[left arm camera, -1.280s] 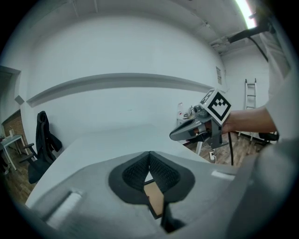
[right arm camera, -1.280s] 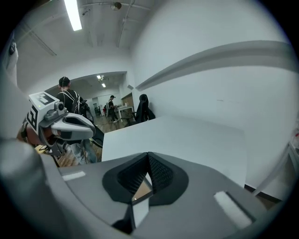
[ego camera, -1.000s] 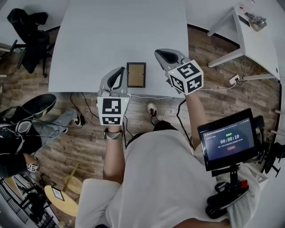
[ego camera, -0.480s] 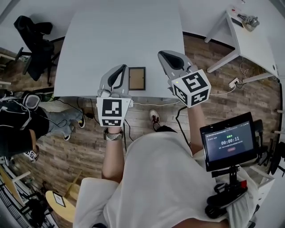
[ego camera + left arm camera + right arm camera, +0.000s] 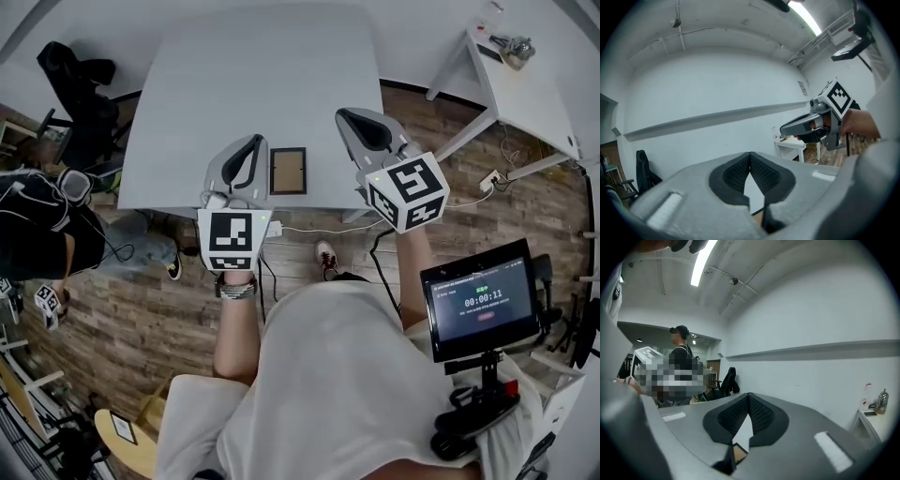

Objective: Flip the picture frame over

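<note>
Both forearms reach toward the top of the head view, wrists straight, claws pointing out over the table [image 5: 253,75] about level. The left claw [image 5: 253,145] sits at centre-left; in its own view the left claw [image 5: 750,155] has its pads meeting at the tips with nothing between them. The right claw [image 5: 356,118] sits at centre-right, a bit further up the frame; the right claw [image 5: 749,397] is likewise closed and empty.

The picture frame [image 5: 288,171] lies flat on the table between the two claws, dark border, brown panel up, close to the table's lower edge. Neither claw touches it. A corner of it shows under the right claw's pads [image 5: 737,453].

The table is bare from the frame to its far edge. A dark chair [image 5: 80,89] stands at upper left, a second white table [image 5: 525,89] at upper right, a bystander [image 5: 37,225] at the left edge, and a screen [image 5: 480,302] at lower right.
</note>
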`<state>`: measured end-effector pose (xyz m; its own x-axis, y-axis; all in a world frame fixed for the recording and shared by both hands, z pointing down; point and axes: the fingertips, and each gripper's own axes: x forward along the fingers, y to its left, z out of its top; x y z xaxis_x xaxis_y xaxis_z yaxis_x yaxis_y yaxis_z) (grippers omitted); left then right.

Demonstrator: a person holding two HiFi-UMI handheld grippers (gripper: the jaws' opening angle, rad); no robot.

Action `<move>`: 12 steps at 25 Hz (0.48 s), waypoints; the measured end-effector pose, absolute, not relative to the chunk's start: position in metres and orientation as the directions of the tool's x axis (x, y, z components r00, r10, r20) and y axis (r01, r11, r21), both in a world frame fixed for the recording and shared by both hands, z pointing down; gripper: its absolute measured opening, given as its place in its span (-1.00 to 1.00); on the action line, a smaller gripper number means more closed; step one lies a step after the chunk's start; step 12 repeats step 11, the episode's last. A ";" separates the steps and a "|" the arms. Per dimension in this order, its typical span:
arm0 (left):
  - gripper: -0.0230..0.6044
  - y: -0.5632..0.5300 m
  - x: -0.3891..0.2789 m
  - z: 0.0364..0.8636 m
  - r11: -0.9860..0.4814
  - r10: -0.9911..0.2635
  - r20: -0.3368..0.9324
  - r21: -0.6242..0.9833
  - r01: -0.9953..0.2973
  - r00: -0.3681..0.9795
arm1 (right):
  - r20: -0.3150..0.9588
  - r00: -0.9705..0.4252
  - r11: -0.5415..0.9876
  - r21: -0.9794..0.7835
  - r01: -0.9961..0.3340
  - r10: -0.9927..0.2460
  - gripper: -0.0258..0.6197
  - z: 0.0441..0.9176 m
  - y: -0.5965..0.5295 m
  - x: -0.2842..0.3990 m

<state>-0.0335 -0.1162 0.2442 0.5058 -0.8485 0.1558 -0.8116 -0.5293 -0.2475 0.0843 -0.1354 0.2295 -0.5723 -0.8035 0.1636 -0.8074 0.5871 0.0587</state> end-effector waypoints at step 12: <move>-0.92 -0.122 -0.027 0.245 -0.543 -0.840 0.152 -0.249 -0.802 0.522 | 0.172 -0.540 0.559 0.089 -0.825 -0.824 -0.92 0.229 -0.140 0.094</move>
